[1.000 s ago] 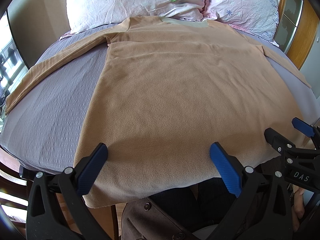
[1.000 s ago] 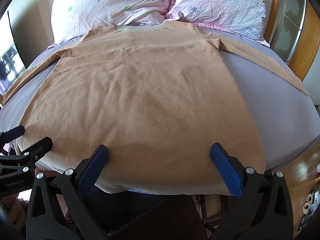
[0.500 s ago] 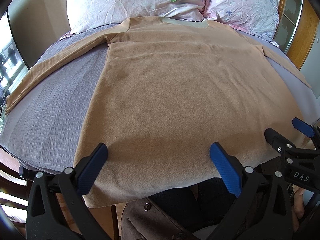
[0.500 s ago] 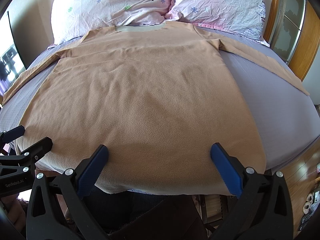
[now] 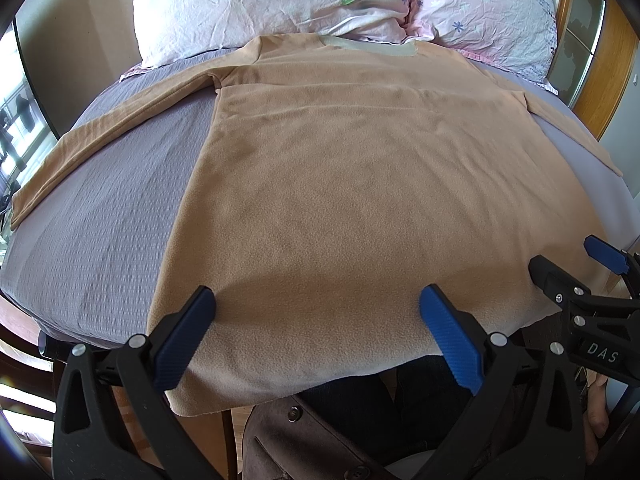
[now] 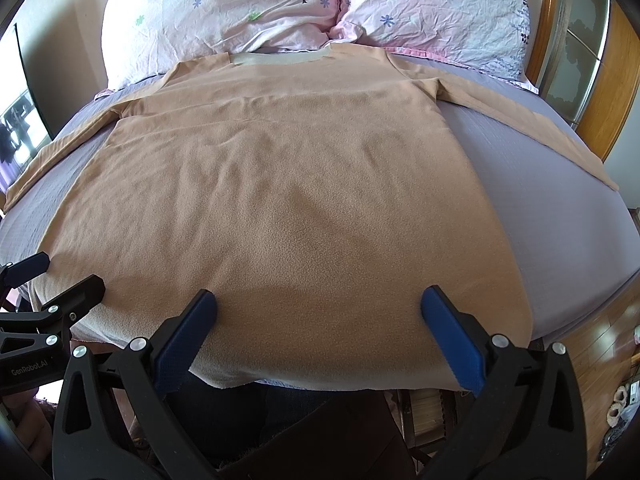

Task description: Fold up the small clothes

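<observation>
A big bed (image 5: 92,240) with a purple sheet fills both views. A tan shirt (image 5: 360,184) lies flat on it, sleeves spread wide, neck at the top by two pink pillows (image 6: 240,12). Its bottom edge hangs over the bed's near side, low in the frame. The left gripper (image 5: 316,312) and right gripper (image 6: 320,312) sit over that edge, jaws wide apart, holding nothing.

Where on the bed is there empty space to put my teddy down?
Bare purple sheet lies between the tan shirt body and its left sleeve. Another patch sits under the right sleeve. The middle is covered; pillows crowd the top.
</observation>
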`<state>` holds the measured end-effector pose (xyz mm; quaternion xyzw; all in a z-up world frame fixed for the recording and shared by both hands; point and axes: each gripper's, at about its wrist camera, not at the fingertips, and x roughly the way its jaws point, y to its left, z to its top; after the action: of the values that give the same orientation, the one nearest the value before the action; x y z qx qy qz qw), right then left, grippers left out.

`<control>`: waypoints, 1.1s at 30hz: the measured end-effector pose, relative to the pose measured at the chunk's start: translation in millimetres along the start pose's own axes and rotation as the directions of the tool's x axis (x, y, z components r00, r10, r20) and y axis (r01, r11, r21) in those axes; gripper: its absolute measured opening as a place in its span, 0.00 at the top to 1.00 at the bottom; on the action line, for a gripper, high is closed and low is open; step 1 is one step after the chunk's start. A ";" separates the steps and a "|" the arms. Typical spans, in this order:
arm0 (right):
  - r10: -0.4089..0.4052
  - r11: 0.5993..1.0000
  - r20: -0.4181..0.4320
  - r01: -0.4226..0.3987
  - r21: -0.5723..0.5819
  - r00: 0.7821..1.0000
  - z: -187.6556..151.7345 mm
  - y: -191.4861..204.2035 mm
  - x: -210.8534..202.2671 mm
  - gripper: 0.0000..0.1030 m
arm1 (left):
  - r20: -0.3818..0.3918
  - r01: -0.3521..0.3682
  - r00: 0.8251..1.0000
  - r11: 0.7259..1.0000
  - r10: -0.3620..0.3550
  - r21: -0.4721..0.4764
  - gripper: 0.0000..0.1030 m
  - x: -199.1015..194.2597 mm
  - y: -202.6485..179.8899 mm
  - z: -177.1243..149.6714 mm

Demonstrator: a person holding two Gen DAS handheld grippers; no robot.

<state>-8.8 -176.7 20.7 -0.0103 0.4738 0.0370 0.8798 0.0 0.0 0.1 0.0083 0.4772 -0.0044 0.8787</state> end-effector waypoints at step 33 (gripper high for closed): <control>0.131 0.991 0.094 -0.132 0.004 0.987 9.1 -25.2 1.8 0.01 | 0.051 0.009 0.999 1.000 -0.010 0.025 0.02 -3.3 -0.2 -2.2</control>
<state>1.7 -201.3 23.8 0.0270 0.4318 0.0929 0.8968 -3.6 -0.2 1.7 0.0169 0.4546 -0.0147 0.8904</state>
